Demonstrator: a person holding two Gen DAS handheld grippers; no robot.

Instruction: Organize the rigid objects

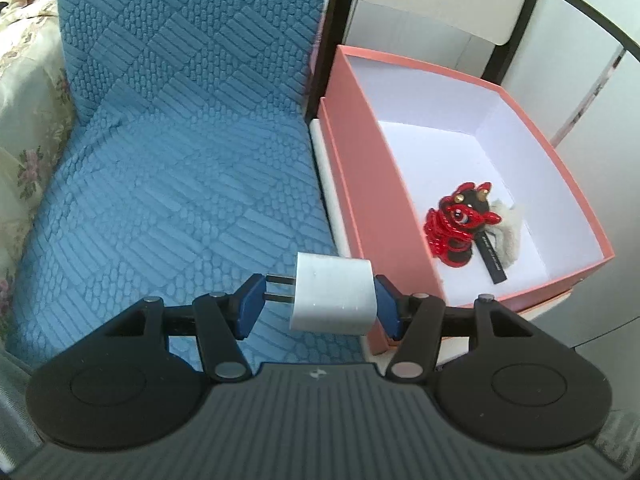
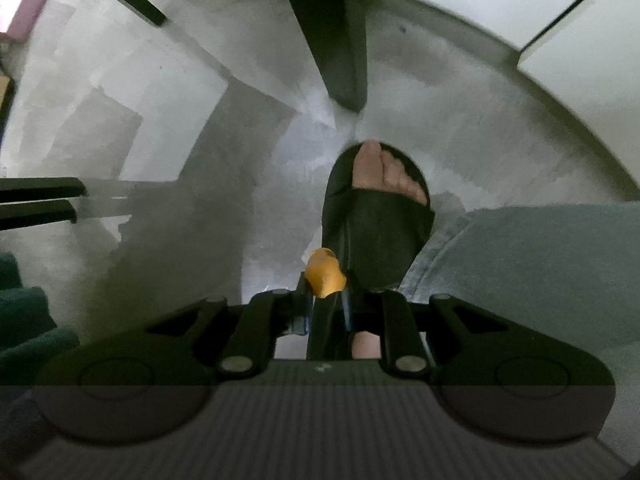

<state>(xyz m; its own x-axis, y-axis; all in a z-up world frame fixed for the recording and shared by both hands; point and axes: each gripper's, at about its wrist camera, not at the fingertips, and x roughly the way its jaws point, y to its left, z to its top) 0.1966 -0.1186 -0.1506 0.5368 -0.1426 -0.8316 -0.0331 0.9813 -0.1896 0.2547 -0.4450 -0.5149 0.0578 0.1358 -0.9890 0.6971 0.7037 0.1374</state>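
— White USB wall charger [image 1: 334, 294] pinched flank-to-prongs in the left gripper [image 1: 318, 306], above the blue sofa cover [image 1: 160, 152], just beside the pink box's [image 1: 360, 152] near left corner

— Likely light, stiff, slick; best clamped on the flat sides

— Right wrist only: right gripper [image 2: 326, 304] nipping a small orange piece [image 2: 324, 270] over grey floor, sandalled foot [image 2: 380, 216] below

— Left wrist only: red lion charm [image 1: 460, 220] inside the box

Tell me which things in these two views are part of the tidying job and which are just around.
Part of the job:
white plug adapter, clamped in the left gripper
small orange piece, pinched in the right gripper
pink box, open
red charm, already inside the box

Just around:
blue seat cover
floral cloth
black sandal
grey floor
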